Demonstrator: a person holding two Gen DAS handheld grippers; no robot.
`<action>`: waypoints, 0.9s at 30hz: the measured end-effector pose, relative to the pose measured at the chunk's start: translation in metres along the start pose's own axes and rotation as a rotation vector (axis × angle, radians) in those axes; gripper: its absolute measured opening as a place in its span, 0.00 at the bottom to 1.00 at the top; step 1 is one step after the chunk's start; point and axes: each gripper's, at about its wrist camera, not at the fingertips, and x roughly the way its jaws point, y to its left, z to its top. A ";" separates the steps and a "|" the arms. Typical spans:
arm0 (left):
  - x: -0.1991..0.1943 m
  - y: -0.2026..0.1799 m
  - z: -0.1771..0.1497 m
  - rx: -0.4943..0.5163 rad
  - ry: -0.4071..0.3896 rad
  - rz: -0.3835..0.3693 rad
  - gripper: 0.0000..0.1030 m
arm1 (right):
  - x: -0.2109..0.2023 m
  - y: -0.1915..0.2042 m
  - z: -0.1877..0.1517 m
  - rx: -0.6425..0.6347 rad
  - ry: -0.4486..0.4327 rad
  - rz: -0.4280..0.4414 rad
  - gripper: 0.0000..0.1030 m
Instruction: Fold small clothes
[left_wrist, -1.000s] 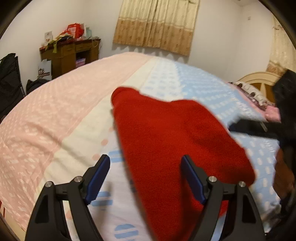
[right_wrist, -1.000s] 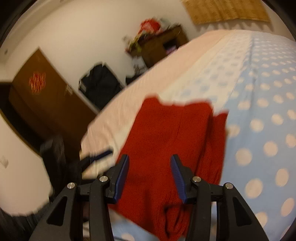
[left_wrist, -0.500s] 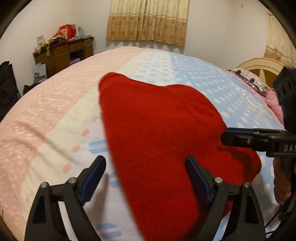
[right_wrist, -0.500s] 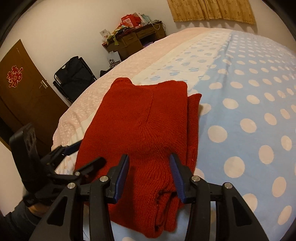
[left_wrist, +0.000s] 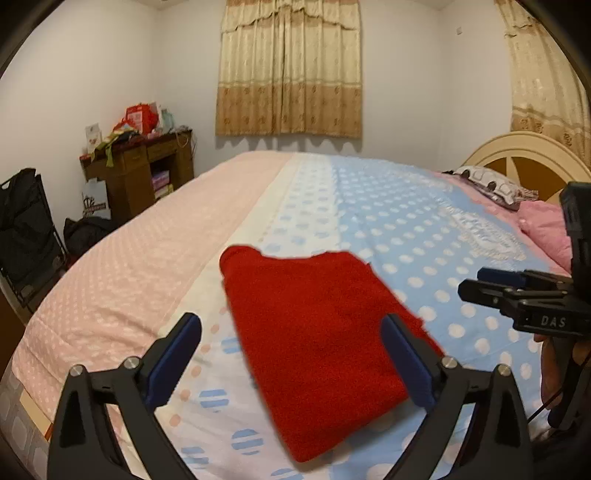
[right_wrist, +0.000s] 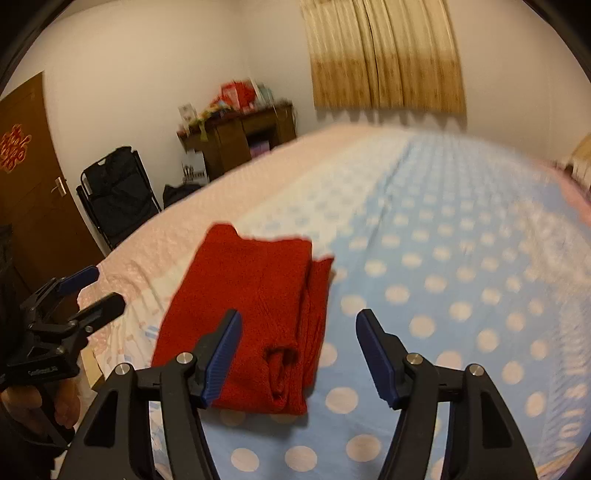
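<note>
Both grippers have drawn back and up from the red knit garment (left_wrist: 317, 332) since the earlier frames, so it now shows smaller and wholly clear of them; left gripper (left_wrist: 291, 354) has just been opening, jaws now spread wide, nothing between the pads, the garment lying on the bed beyond them; right gripper (right_wrist: 297, 354) has likewise just been opening, jaws parted, empty, with the garment's near right corner seen past its left finger (right_wrist: 221, 358) but not touched; garment sits folded into a compact rectangle on the bed cover (left_wrist: 406, 229), across the seam where the white-and-blue band meets the light-blue dotted field, nearer the near edge of the bed than the far; right-wrist view shows a layered edge along its right side and a tucked fold at the near end, slightly uneven; judgement: this piece looks finished and released, the fold holding by itself; no other clothing to fold is visible on the bed, so whether more remains cannot be told; what may be left is squaring the stepped right edge or setting the piece aside; pillows (left_wrist: 495, 184) lie far right by the headboard (left_wrist: 524, 147); right-wrist view is a little blurred.
</note>
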 end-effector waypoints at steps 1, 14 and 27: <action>-0.001 -0.002 0.001 0.004 -0.007 -0.003 0.97 | -0.009 0.003 0.002 -0.011 -0.027 -0.005 0.63; -0.008 -0.008 0.006 0.012 -0.033 -0.006 0.98 | -0.045 0.018 0.012 -0.051 -0.155 -0.055 0.64; -0.014 -0.008 0.006 0.010 -0.043 -0.010 0.98 | -0.046 0.016 0.011 -0.046 -0.157 -0.055 0.64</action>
